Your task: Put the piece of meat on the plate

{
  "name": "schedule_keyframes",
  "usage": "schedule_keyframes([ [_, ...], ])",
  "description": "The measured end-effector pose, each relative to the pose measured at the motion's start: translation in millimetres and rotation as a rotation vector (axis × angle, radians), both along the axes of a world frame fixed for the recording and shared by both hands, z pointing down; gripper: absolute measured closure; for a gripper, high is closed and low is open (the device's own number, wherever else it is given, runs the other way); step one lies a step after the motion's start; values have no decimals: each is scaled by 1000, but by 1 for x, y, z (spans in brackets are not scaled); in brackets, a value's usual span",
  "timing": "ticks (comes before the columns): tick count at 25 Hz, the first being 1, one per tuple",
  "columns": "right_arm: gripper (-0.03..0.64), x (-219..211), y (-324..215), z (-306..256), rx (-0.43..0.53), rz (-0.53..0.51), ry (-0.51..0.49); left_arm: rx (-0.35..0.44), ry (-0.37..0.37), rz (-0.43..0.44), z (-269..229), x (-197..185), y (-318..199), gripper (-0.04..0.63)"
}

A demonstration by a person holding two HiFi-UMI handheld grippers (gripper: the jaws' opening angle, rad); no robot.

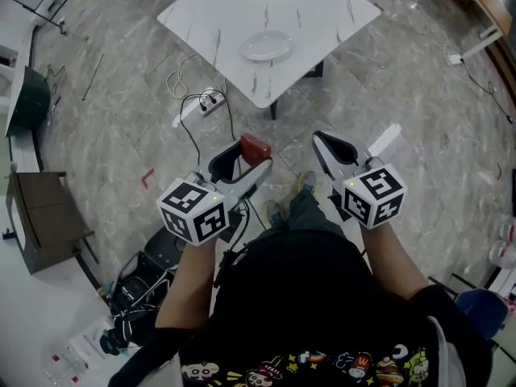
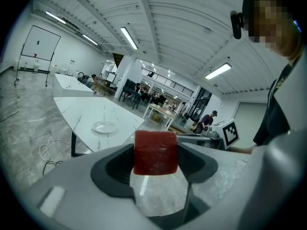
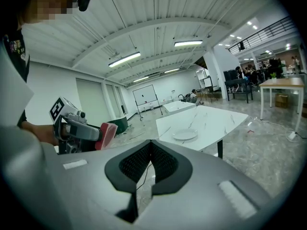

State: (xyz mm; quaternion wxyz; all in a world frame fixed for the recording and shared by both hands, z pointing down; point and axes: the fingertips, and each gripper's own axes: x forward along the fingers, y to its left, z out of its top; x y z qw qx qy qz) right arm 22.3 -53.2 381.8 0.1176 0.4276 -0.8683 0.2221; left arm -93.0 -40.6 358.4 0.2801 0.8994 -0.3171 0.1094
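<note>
A red block of meat [image 1: 255, 148] [image 2: 155, 152] is clamped between the jaws of my left gripper [image 1: 251, 153], held in the air well short of the table. It also shows red at the left of the right gripper view, the meat [image 3: 108, 134]. The white plate [image 1: 268, 45] [image 2: 104, 126] [image 3: 185, 134] lies empty near the front corner of the white marble table [image 1: 322, 14]. My right gripper [image 1: 326, 145] hangs beside the left one, its jaws closed together with nothing between them.
A white power strip [image 1: 211, 101] with cables lies on the grey stone floor left of the table. A dark cabinet [image 1: 44, 216] and a black bag [image 1: 145, 285] sit at the left. More tables and people stand far off.
</note>
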Motion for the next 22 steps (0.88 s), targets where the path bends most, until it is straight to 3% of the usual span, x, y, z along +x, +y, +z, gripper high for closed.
schedule_keyframes([
  [22, 592, 52, -94, 22, -30, -111, -54, -34, -58, -74, 12, 67, -86, 202],
])
